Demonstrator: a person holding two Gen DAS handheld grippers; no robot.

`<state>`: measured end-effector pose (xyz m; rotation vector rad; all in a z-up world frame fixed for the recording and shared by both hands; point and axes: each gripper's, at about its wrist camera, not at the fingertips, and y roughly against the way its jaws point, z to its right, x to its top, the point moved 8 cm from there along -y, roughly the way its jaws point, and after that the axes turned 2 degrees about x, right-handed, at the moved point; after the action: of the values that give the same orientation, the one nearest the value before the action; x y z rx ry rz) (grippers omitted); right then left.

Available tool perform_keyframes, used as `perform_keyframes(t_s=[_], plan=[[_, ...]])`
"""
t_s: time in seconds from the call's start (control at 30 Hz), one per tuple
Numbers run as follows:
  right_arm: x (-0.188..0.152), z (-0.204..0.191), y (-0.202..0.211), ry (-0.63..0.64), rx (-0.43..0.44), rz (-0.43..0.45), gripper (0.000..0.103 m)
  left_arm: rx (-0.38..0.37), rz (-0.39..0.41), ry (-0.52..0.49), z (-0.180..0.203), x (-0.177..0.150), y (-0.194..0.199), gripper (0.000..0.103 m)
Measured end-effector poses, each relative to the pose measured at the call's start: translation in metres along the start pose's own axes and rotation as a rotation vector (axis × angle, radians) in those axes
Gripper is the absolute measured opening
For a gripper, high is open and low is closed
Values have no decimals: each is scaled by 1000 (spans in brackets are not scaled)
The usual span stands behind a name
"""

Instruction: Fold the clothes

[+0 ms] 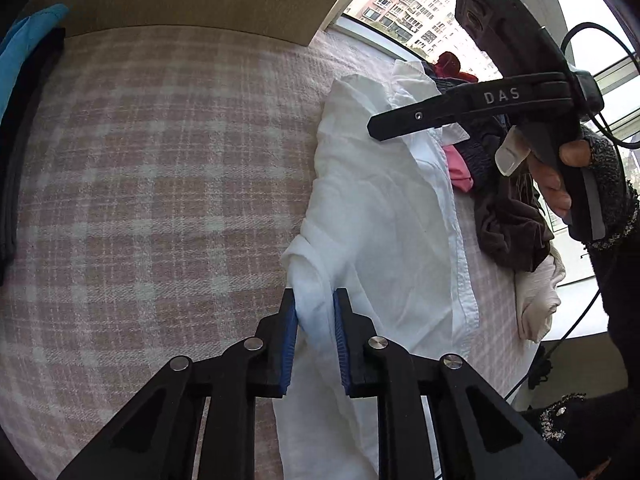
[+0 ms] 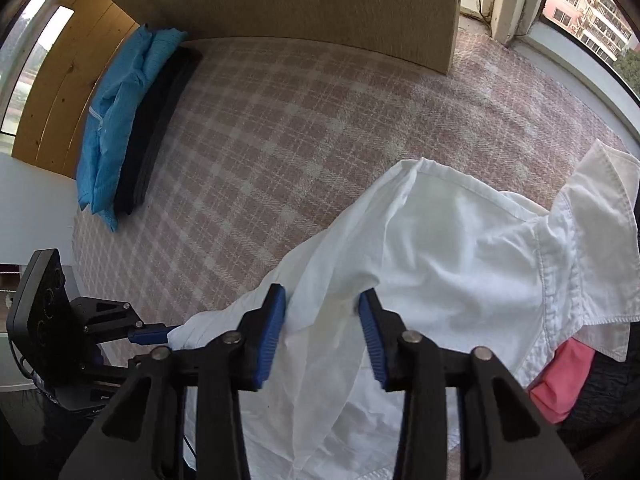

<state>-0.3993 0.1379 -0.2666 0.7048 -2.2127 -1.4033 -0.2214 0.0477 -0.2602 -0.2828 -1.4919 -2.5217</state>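
Now the white shirt (image 1: 384, 208) lies stretched over the right side of the pink plaid bedspread (image 1: 160, 168), its collar end resting on a heap of dark and pink clothes (image 1: 500, 200). The left gripper (image 1: 315, 336) pinches a fold of it between 2 blue pads. The right gripper (image 2: 323, 336) stands half open, shirt cloth bunched between its pads. Folded blue and black garments (image 2: 128, 120) sit by the headboard.

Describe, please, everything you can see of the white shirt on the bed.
The white collared cotton-looking shirt lies crumpled on the pink plaid bedcover, collar toward the window, stitched placket showing. The left gripper pinches one bunched fold; the right gripper straddles another, jaws apart. It overlaps a pink garment.
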Motion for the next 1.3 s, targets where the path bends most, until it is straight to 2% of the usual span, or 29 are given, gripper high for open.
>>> perform_keyframes(t_s=[0.1,0.17,0.3,0.4,0.5,0.53,0.6,0.67,0.73,0.83,0.9,0.97,1.0,1.07,1.13,1.2,1.23,1.3], plan=[[-5,3,4,8,39,6,9,-34,18,5,0,0,3,12],[-8,8,10,0,56,21,8,-55,29,27,-2,-2,3,11],[-5,32,20,-39,58,60,5,-154,74,123,-16,-8,10,10],[5,49,18,-96,69,85,5,-143,86,191,-32,-13,4,10],[12,50,19,-137,142,89,6,-155,75,184,-31,-19,0,9],[16,49,23,-118,135,116,6,-158,71,175,-28,-20,-1,10],[24,45,23,-59,72,130,6,-129,54,157,-27,-22,-1,14],[31,43,17,-14,27,119,6,-13,68,141,-33,-21,7,18],[35,47,2,-14,59,77,6,57,112,131,-33,-17,26,22],[40,45,-15,-9,123,46,6,35,170,51,-1,0,38,22],[50,47,-20,-20,131,75,6,10,175,6,17,11,30,22],[62,58,-23,-63,96,115,6,-10,155,-30,30,21,9,24],[66,67,-24,-80,52,127,6,29,118,-34,27,21,-8,23],[69,75,-20,-85,24,141,6,110,61,-35,16,17,-36,23],[64,75,-2,-67,-47,180,6,81,79,-8,11,16,-38,22],[55,55,24,-3,-108,252,6,57,82,1,11,14,-35,23],[49,38,32,28,-88,277,7,58,81,-2,12,14,-36,23],[30,0,37,119,18,250,12,64,79,-13,12,13,-36,23]])
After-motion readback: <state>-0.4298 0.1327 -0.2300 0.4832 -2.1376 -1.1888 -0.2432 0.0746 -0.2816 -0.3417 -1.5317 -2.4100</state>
